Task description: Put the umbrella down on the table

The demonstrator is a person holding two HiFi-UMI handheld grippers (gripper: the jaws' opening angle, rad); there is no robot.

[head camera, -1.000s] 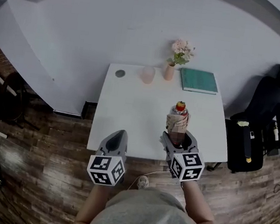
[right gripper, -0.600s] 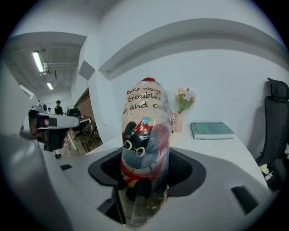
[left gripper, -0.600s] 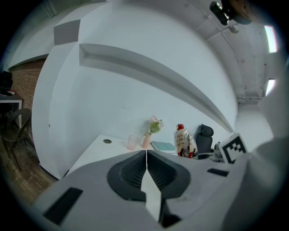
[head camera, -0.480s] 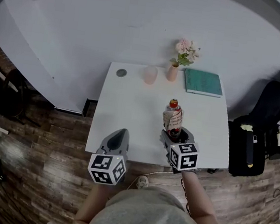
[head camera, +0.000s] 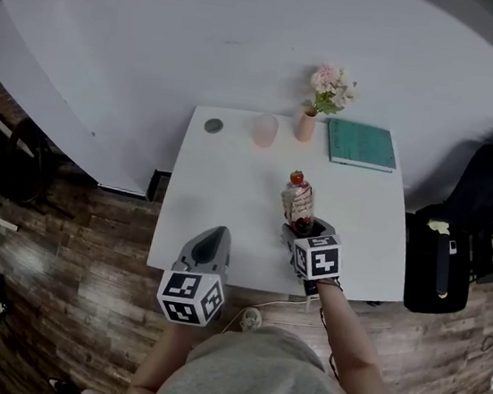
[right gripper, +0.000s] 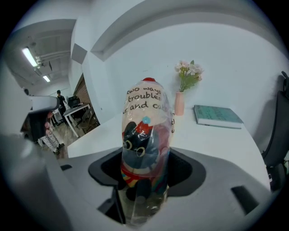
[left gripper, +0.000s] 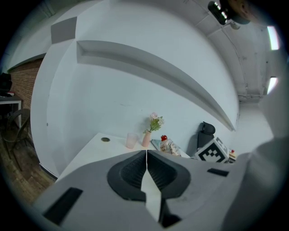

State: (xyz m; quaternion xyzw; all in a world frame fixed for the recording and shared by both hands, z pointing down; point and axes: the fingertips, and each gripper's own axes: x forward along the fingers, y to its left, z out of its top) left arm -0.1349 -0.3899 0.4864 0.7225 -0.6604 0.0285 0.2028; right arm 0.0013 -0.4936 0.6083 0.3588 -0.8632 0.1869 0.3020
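Right now the umbrella is folded up small inside a see-through sleeve (there is a cartoon cat on it, and a red knob on top). Its lower end sits between the jaws of the right gripper. The jaws stand wide apart and press on both sides of it, so it is held. The red knob points up and away from the person. The umbrella is over the near right part of the white table, but I cannot tell if it touches the top.

The left gripper is off to the left, at the table's near edge. Its jaws are pressed together and hold nothing.

At the far side of the table stand a pink cup, a small vase with flowers, and a green book lying flat. A little round thing lies near the far left corner. A black chair is just to the right of the table, on the wood floor.
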